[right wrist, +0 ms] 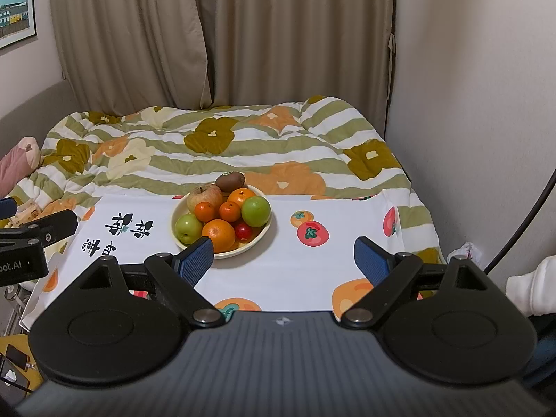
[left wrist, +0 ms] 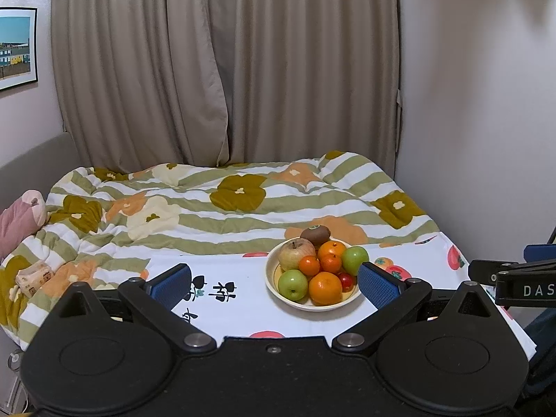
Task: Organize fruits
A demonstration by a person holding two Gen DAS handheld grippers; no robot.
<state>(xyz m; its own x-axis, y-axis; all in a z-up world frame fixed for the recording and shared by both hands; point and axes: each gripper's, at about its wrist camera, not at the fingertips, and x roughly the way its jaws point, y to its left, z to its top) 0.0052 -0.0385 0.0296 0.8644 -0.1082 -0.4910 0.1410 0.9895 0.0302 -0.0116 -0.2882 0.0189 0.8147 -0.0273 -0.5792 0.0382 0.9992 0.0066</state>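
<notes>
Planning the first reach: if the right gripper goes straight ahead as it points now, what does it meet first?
Likely the bare white cloth; the right gripper points just right of the fruit plate, open and empty. Depth is uncertain.

Left gripper (left wrist: 274,279) with blue pads (left wrist: 172,283) spread wide, nothing between them, above a white printed cloth (left wrist: 243,312). On the cloth, a cream bowl (left wrist: 314,305) holds piled fruit — two green apples (left wrist: 293,284), a pale apple (left wrist: 296,253), oranges (left wrist: 325,287), a kiwi (left wrist: 315,235) at the back. Beyond lies a floral striped quilt (left wrist: 215,205) — behind it, beige curtains (left wrist: 226,69). The right gripper (left wrist: 514,278) enters at the right edge.
</notes>
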